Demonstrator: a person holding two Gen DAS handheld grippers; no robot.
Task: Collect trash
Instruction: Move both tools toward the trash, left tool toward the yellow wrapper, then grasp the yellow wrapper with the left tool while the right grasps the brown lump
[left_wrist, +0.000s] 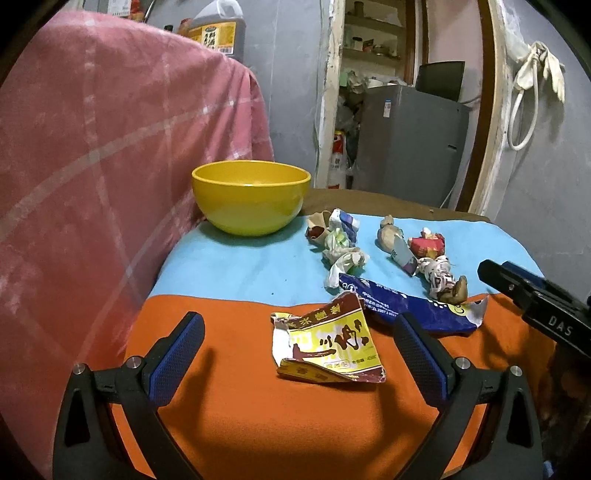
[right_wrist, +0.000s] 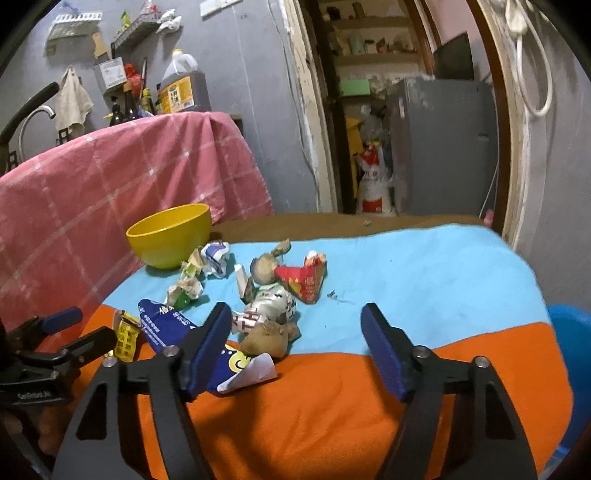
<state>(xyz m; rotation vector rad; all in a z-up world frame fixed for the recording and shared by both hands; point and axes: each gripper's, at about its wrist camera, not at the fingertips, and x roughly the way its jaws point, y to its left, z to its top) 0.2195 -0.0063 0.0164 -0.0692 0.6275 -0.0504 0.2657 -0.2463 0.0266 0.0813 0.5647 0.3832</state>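
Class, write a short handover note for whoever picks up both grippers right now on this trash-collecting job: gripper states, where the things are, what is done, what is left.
Left gripper: open, empty, with the yellow-and-brown wrapper lying between its fingers, not gripped.
Right gripper: open, holding nothing, low over the cloth beside the blue wrapper and the crumpled scraps.
Yellow bowl: at the back left on the blue cloth; no trash shows in it from here.
Other litter: white-green wads and a red packet lie on the blue cloth.
Done: nothing collected yet.
Left: pick up every piece, probably into the bowl.
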